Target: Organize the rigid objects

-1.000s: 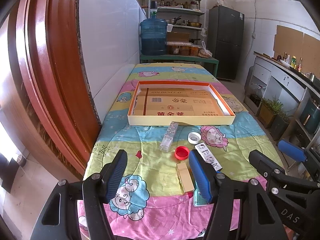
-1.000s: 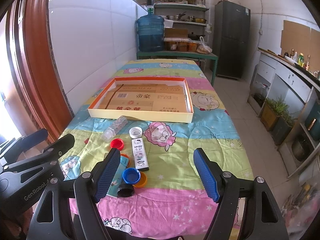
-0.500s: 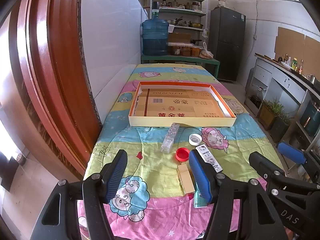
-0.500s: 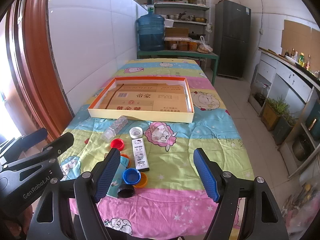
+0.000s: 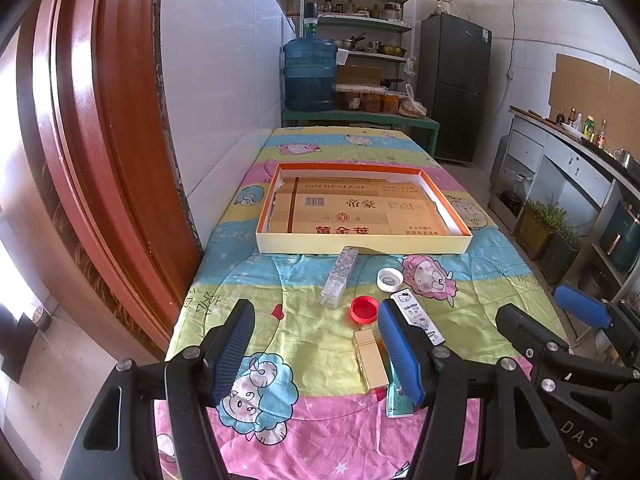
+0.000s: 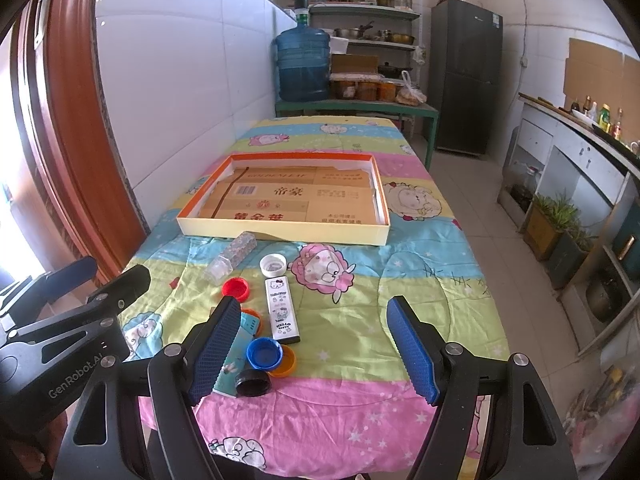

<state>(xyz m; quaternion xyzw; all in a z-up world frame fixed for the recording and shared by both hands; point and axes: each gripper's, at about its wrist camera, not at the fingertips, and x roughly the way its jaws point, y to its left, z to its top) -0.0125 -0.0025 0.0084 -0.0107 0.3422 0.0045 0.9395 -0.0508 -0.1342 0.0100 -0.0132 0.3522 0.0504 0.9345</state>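
Reaching for the first loose piece

Jaws on both the left gripper [image 5: 316,354] and the right gripper [image 6: 316,354] stood wide and empty above the tabletop's cartoon-print cloth [image 6: 400,304]. Small items clustered at 6 o'clock of the shallow orange-rimmed cardboard tray [image 6: 280,236], which held nothing loose: a red plastic cap [image 6: 235,289], a white plastic cap [image 6: 273,265], a clear ribbed bottle [image 6: 231,257] and a long white printed box [image 6: 282,309]. Best practice, I judged, was to descend squarely over one piece, clear of its neighbours.

Left gripper [image 5: 316,346], fingers [image 5: 236,340] spread and empty, above the quilt-covered bench [image 5: 248,280]. Ahead lie a gold box [image 5: 370,358], red cap [image 5: 364,309], white cap [image 5: 389,279], clear bottle [image 5: 339,282] and shallow tray [image 5: 360,242].
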